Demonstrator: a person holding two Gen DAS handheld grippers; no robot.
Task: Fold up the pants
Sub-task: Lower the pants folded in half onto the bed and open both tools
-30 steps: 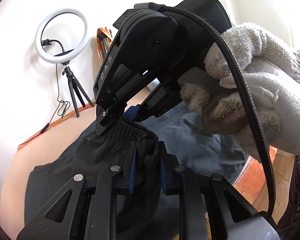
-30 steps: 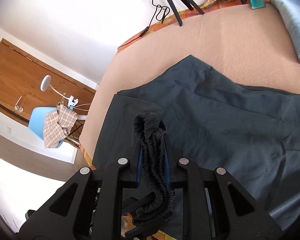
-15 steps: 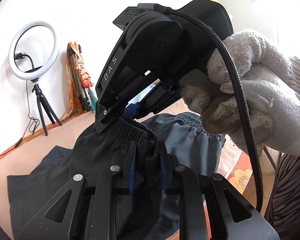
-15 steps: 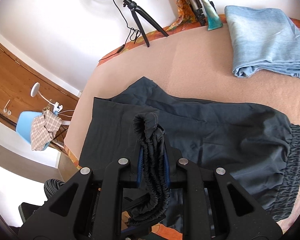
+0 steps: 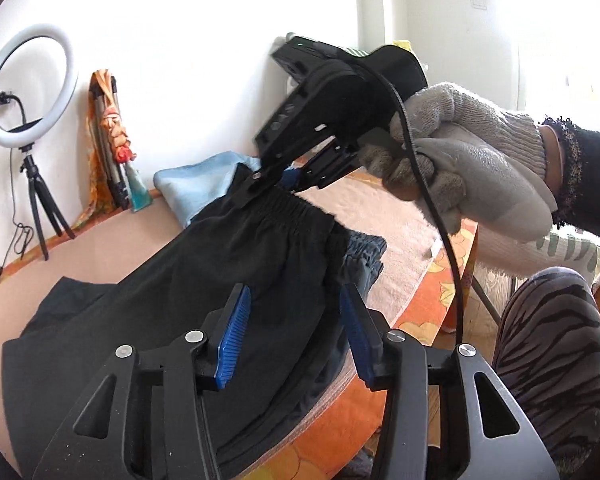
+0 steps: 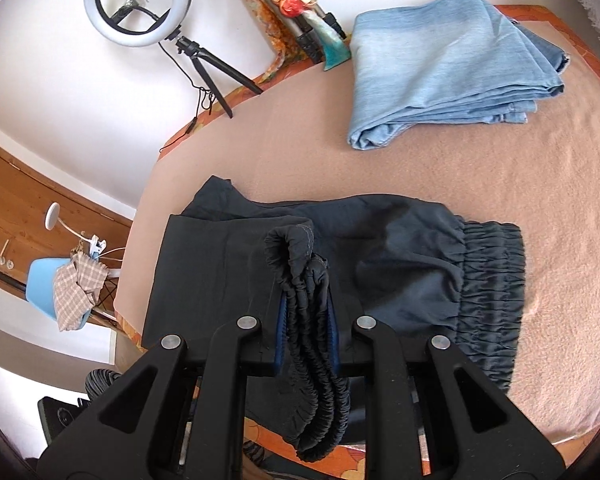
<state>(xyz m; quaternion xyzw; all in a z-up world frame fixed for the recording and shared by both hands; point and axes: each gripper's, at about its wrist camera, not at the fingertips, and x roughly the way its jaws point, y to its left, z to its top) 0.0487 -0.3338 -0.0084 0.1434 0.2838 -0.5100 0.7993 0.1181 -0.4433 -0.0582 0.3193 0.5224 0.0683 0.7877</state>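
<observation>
Dark pants [image 6: 400, 248] lie half folded on the pink-covered table [image 6: 500, 160], with one gathered waistband [image 6: 496, 280] flat at the right. My right gripper [image 6: 306, 300] is shut on a bunched loop of the elastic waistband [image 6: 296, 256] and holds it above the lower layer. In the left wrist view a gloved hand [image 5: 460, 168] holds that right gripper [image 5: 260, 188], which pinches the waistband's far corner and keeps the cloth lifted. My left gripper [image 5: 294, 294] has its jaws opening. Its blue pads [image 5: 232, 336] stand clear of the pants [image 5: 180, 300], which show in the gap beyond them.
Folded light-blue jeans [image 6: 440, 60] lie at the table's back right. A ring light on a tripod [image 6: 136, 4] and a bundle of folded stands [image 6: 300, 4] lean by the wall. The orange flowered table edge [image 5: 420, 320] and a person's striped trouser leg [image 5: 552, 340] are close by.
My left jaws have opened and let go of the waistband. The right gripper has carried its part of the waistband away from the left one, stretching the cloth over the lower layer.
</observation>
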